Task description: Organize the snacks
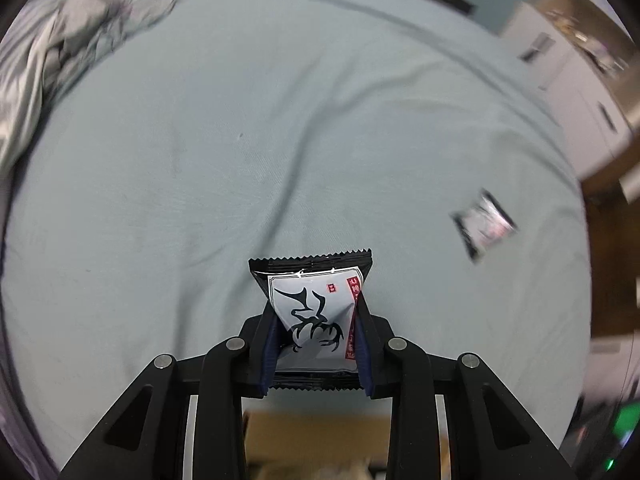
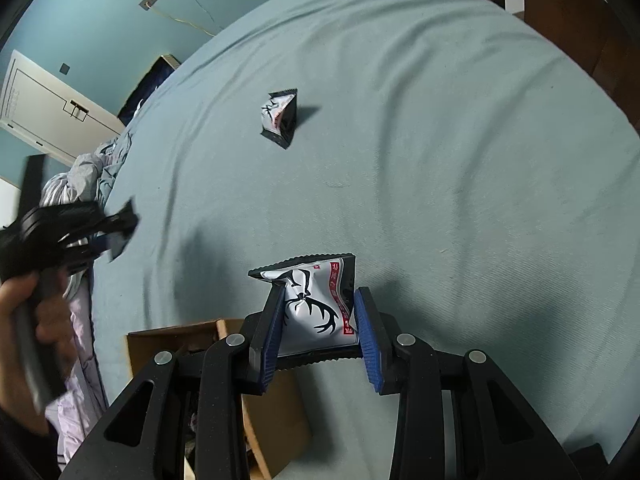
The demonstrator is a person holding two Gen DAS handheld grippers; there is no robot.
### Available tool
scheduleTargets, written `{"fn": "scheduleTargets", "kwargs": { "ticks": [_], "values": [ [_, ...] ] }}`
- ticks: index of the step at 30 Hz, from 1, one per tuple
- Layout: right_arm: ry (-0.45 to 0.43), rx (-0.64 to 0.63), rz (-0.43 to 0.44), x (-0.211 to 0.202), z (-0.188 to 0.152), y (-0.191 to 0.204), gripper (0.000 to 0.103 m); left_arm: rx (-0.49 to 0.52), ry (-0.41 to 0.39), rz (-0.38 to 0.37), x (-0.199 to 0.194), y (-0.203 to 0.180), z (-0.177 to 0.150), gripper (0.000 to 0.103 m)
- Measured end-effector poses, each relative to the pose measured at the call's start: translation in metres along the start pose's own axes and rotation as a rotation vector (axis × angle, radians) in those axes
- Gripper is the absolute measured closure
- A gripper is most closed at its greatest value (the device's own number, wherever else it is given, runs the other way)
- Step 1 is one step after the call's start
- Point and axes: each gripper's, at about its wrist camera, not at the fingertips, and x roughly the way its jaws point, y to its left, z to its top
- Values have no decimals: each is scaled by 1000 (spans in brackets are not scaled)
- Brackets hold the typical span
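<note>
My left gripper (image 1: 316, 316) is shut on a black and white snack packet (image 1: 314, 312) with an antler drawing, held above the pale blue bed sheet. My right gripper (image 2: 318, 308) is shut on a like packet (image 2: 316, 308), held over the sheet beside an open cardboard box (image 2: 176, 344). Another packet (image 2: 279, 118) lies on the sheet farther off; it shows blurred in the left wrist view (image 1: 486, 222). The left gripper (image 2: 116, 232) shows blurred at the left of the right wrist view, held by a hand.
The bed sheet (image 1: 240, 140) fills both views. Crumpled bedding (image 1: 60, 52) lies at the far left. The box edge (image 1: 316, 436) shows below my left fingers. White cabinets (image 1: 572, 92) and brown wood floor stand past the bed's right edge.
</note>
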Motion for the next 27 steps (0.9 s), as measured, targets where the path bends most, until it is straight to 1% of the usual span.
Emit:
{"fn": "scheduleTargets", "kwargs": {
  "ticks": [4,5,7,9,11,13,14,15,16,17,18,19,21,23,24,25,27],
  "values": [
    [-15,-11,9,-10,-6,5,70,72,-18,-87,-43,-8,-50,73],
    [-20,-15,10,-12,-7,6,70,98,-18,-116,-57,-10,-69,73],
    [-36,-25,11,-16,-9,7,70,131,-22,-152,-71,-9,-88,72],
    [-56,-37,16,-20,-11,10,70,159,-31,-175,-79,-6,-105,72],
    [-75,-56,31,-24,-13,11,70,176,-62,-170,-81,-6,-124,71],
    [-88,-86,47,-27,-17,14,70,187,-60,-178,-72,-4,-130,69],
    [-85,-97,62,-27,-18,15,70,183,-52,-189,-64,-4,-126,59],
    [-78,-107,83,-27,-20,16,70,169,-38,-209,-60,-2,-126,45],
    [-67,-119,107,-25,-22,16,70,157,-39,-218,-58,-1,-126,39],
    [-61,-128,121,-26,-25,16,70,144,-54,-218,-59,4,-126,32],
    [-58,-142,132,-26,-26,17,69,133,-81,-203,-61,10,-126,30],
    [-61,-162,138,-26,-29,20,69,128,-99,-183,-63,17,-126,29],
    [-71,-199,139,-28,-32,25,69,122,-106,-165,-67,32,-125,28],
    [-71,-239,152,-27,-35,33,69,124,-114,-136,-70,46,-131,28],
    [-65,-255,164,-26,-36,36,69,134,-130,-122,-69,52,-134,28],
    [-58,-274,176,-25,-37,40,69,148,-155,-107,-71,57,-138,28],
    [-48,-312,190,-22,-37,46,69,181,-233,-43,-74,67,-148,26]
  ]
}}
